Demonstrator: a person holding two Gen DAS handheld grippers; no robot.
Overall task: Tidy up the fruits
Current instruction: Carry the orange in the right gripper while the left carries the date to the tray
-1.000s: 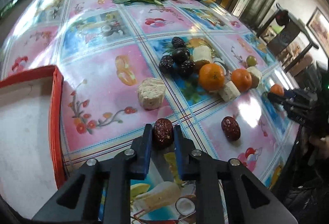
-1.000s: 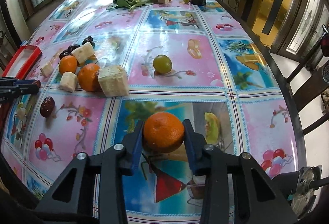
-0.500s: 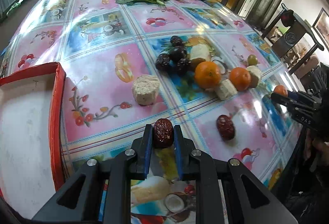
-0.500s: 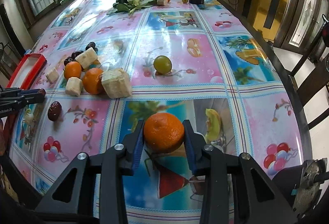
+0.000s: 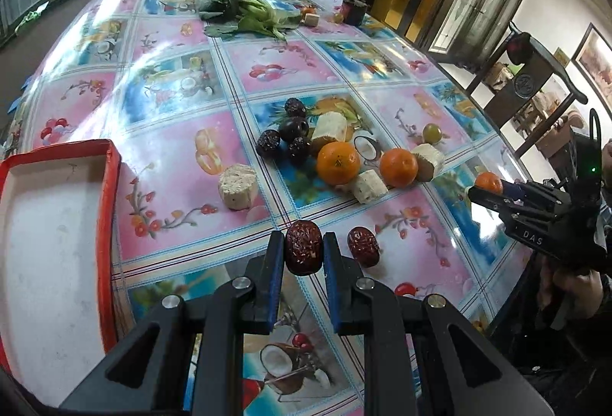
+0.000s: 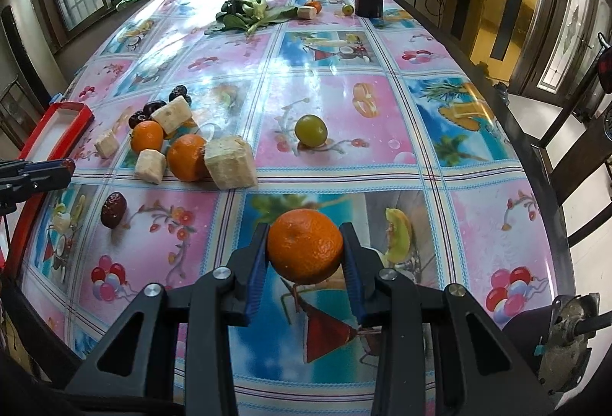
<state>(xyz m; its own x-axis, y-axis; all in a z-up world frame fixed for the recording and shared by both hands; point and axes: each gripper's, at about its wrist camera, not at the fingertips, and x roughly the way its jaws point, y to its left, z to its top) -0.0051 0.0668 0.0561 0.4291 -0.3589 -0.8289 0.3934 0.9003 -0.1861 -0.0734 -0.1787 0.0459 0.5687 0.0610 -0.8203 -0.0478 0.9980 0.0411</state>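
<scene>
Window daylight glares on the glossy tablecloth (image 6: 306,72); fisheye-warped edges.

Glossy printed plastic sheet covers the bench (image 6: 382,133), throwing back bright window glare. The left gripper (image 5: 304,255) looks matt black plastic with shiny metal pins, and its fingers (image 5: 275,259) carry ribbed blue pads. Between them, a red date (image 5: 303,252) shows wrinkled, faintly glossy skin. The orange (image 6: 305,246) in the right gripper (image 6: 305,251) has dimpled, slightly shiny peel. The pale cut chunk (image 6: 229,167) looks rough and fibrous. The red tray (image 5: 109,225) has a dull, scuffed white floor.
</scene>
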